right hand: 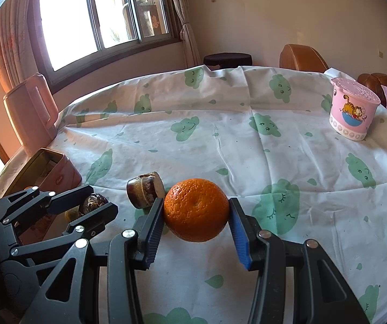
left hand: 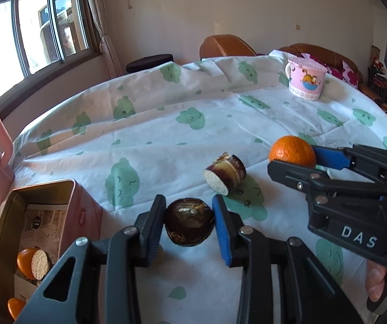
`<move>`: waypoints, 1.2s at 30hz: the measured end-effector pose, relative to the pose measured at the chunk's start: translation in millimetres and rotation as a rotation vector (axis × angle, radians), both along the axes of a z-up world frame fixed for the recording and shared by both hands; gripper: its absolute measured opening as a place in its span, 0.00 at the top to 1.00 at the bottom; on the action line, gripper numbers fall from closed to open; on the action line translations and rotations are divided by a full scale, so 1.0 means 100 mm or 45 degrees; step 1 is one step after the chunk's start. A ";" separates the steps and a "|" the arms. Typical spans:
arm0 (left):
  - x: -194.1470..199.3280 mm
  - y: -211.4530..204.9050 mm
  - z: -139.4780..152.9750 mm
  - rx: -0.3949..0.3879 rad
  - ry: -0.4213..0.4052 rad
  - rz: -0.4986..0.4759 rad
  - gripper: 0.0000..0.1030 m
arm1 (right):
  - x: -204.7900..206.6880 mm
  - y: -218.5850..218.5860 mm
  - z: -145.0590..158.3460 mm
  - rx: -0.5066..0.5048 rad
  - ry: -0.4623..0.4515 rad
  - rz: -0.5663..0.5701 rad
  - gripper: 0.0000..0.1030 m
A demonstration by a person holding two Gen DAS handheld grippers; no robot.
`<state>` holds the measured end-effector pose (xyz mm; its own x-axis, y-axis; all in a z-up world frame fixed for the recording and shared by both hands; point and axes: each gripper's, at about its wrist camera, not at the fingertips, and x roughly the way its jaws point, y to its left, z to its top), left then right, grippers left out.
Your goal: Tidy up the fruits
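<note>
Gripping a dark fruit (left hand: pixel 189 222) (left fingers (left hand: pixel 221 226) clamped, right fingers (right hand: pixel 154 232) clamped on the orange (right hand: pixel 196 210)), next lift toward the tin (left hand: pixel 70 189) at lower left.

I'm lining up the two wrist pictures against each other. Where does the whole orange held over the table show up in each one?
Left wrist view: the orange sits at mid-right, clamped in the right claw.
Right wrist view: the orange is at the centre, low, between that claw's pads.
Shared landmark: the pink cartoon cup at the far right of the table.
</note>
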<state>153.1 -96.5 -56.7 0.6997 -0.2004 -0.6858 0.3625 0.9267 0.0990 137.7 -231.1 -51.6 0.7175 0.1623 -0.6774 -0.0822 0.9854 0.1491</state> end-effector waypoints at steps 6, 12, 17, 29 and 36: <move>-0.06 0.04 0.07 -0.021 -0.065 0.020 0.64 | -0.03 0.01 0.02 0.003 -0.028 0.017 0.53; -0.10 0.09 0.11 -0.047 -0.109 0.039 0.64 | -0.05 0.03 0.04 0.004 -0.049 0.029 0.53; -0.13 0.14 0.14 -0.075 -0.141 0.053 0.64 | -0.08 0.03 0.07 0.002 -0.075 0.029 0.53; -0.18 0.20 0.19 -0.115 -0.184 0.069 0.64 | -0.14 0.04 0.11 -0.010 -0.123 0.020 0.53; -0.21 0.23 0.22 -0.133 -0.212 0.081 0.64 | -0.18 0.03 0.14 -0.017 -0.159 0.016 0.53</move>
